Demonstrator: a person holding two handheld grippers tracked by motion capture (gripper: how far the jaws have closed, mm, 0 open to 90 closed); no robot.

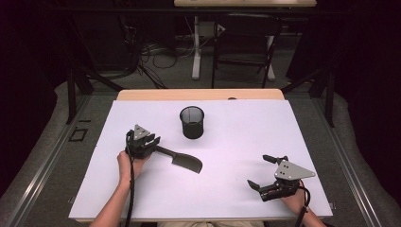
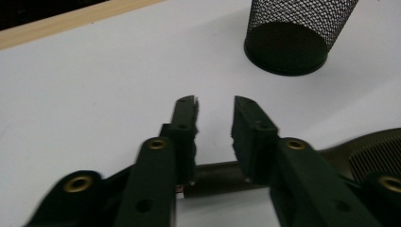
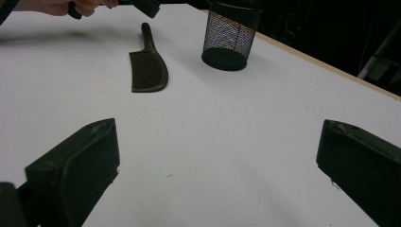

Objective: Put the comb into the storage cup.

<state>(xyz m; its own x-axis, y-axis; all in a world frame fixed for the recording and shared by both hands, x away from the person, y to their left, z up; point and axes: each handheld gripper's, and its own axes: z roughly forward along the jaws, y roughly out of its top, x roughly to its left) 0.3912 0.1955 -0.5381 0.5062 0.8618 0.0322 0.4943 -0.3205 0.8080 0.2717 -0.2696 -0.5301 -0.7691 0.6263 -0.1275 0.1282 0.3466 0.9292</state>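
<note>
A dark comb (image 1: 187,162) lies flat on the white table top (image 1: 236,142), its handle pointing left toward my left gripper (image 1: 154,141). In the left gripper view my left gripper (image 2: 215,109) has a narrow gap between its jaws. The comb's handle (image 2: 215,175) crosses low behind the pads, and I see no pad pressing on it. A black mesh cup (image 1: 192,122) stands upright beyond the comb. My right gripper (image 1: 261,172) rests near the front right, jaws wide apart with nothing between them. The comb (image 3: 149,71) and the cup (image 3: 229,35) lie far ahead of the right gripper (image 3: 217,161).
A wooden strip (image 1: 198,94) edges the table's far side. Beyond it stand a dark chair (image 1: 243,42), a white table leg (image 1: 195,47) and loose cables on the floor. White surface stretches between the comb and the right gripper.
</note>
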